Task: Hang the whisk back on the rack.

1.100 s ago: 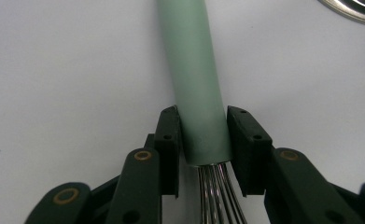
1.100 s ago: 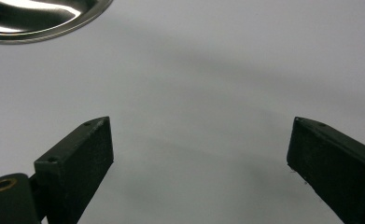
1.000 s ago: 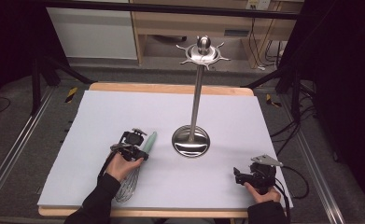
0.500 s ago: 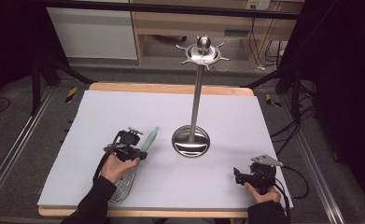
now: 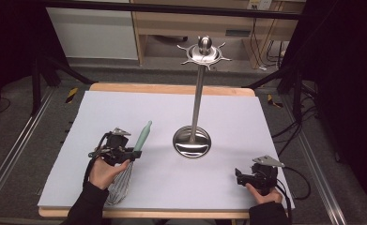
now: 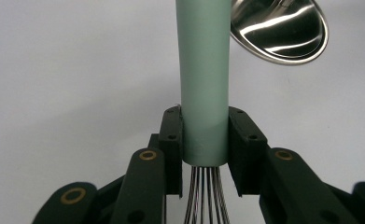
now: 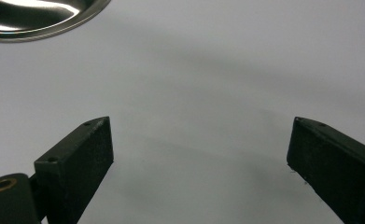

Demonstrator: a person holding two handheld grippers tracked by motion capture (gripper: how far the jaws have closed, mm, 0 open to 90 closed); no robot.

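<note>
A whisk with a pale green handle and wire loops is lifted off the table at the left, handle pointing up and away. My left gripper is shut on the lower end of that handle, just above the wires; both jaws press its sides. A steel utensil stand with a round base and a hooked crown rises at the table's middle. My right gripper rests low at the front right, open, with only white table between its jaws.
The white table cover spans a wooden table. The stand's shiny base shows in the left gripper view and in the right gripper view. Black frame legs and cables lie on the floor around the table.
The whisk's handle has tipped up and swung slightly right as my left gripper raised it. The right gripper has stayed put.
</note>
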